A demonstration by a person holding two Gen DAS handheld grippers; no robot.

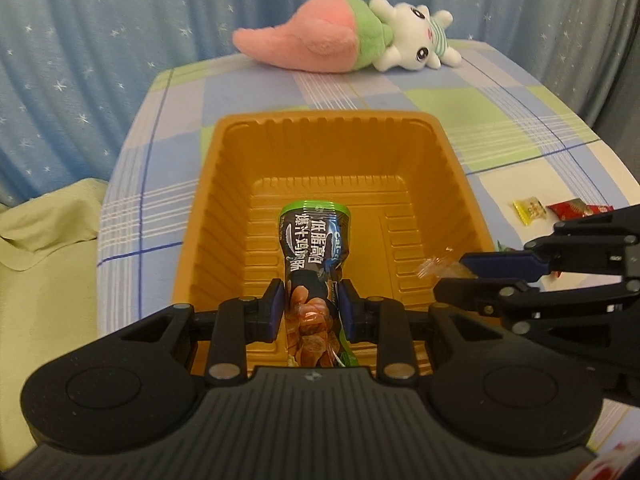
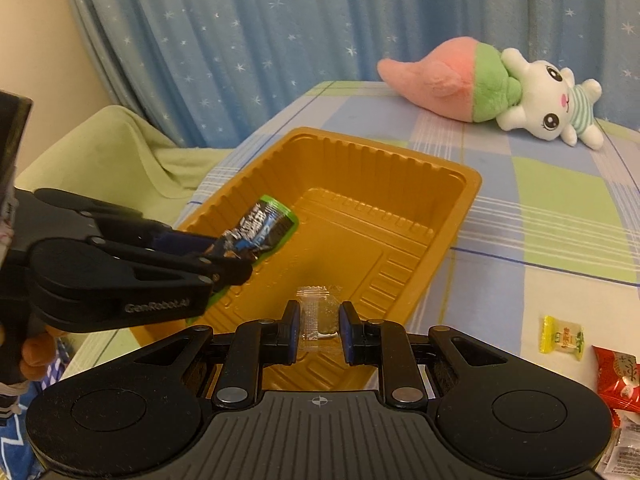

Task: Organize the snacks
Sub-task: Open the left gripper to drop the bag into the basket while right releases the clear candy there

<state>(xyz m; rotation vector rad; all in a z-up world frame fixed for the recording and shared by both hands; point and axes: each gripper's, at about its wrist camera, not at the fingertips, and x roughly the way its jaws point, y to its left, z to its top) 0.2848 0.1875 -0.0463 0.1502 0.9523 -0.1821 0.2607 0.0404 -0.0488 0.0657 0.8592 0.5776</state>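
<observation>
Orange-gold plastic fills the left wrist view: the ribbed tray (image 1: pixel 224 200) sits on a checked cloth, and the left tongs (image 1: pixel 313 307) are clamped on a dark green-edged snack packet (image 1: pixel 314 240) hanging over the tray's inside, while the right tongs (image 1: pixel 454 276) reach in from the right, closed on a clear candy wrapper (image 1: pixel 436 266) at the tray's right rim. From the right wrist view, the right tongs (image 2: pixel 319 326) pinch that clear wrapper (image 2: pixel 318 312) above the tray's near end, with a yellow candy (image 2: pixel 562 338) and a red packet (image 2: pixel 618 380) lying on the cloth to the right.
</observation>
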